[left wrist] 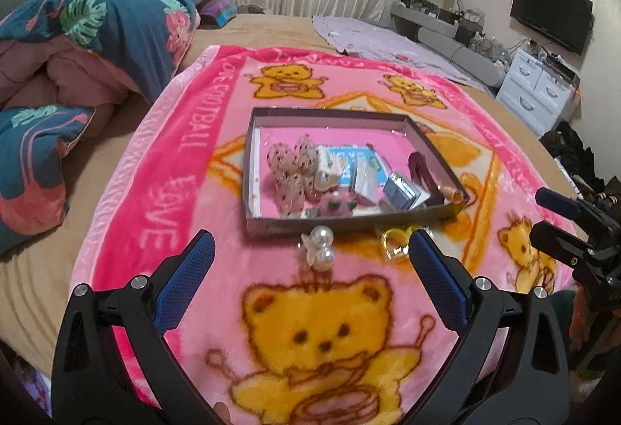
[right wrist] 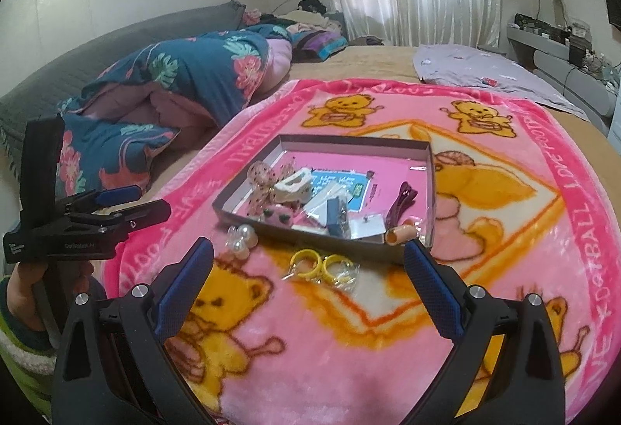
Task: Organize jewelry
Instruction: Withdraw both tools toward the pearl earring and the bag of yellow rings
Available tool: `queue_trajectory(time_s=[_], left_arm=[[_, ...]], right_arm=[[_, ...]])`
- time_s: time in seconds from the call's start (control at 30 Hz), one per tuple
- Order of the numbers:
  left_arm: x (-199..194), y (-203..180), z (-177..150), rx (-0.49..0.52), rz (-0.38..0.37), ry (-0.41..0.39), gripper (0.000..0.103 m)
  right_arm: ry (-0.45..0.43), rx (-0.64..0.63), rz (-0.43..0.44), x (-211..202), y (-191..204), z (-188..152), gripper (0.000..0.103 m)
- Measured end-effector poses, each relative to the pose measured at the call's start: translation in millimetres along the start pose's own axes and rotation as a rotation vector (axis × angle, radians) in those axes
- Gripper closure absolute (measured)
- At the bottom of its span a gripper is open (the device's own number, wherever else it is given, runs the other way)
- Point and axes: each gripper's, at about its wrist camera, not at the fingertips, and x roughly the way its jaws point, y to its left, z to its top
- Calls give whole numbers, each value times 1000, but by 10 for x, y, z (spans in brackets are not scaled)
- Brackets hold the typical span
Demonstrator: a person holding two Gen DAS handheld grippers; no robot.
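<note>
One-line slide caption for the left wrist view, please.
Open left gripper faces pearl hair clip and yellow rings lying outside the tray.

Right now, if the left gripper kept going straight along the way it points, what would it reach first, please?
Most likely the pearl hair clip, lying on the pink blanket between the open left gripper and the near wall of the box. Fisheye depth is uncertain; it could touch blanket first.

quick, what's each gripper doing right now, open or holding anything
Left gripper: open, holding nothing, above the pearl clip.
Right gripper: open, holding nothing, above the yellow rings.
</note>
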Motion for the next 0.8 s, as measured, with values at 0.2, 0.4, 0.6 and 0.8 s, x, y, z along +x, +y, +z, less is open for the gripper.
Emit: queue_trajectory(time_s=[0.2,0.4,0.6,0.8], left_arm=[[53,20,-112,15,19,24,10],[132,-10,-188,32,26,47,10],[232,-54,-248,40,29,69,10],[358,-58,-303,44,30,94,10]], right_arm=[[33,1,-2,77,1,-96,5],[66,1,-7,162,-15,-199,5],[86,3,-13,239,-32,-253,5],[102,6,-18,315,-70,-292,5]])
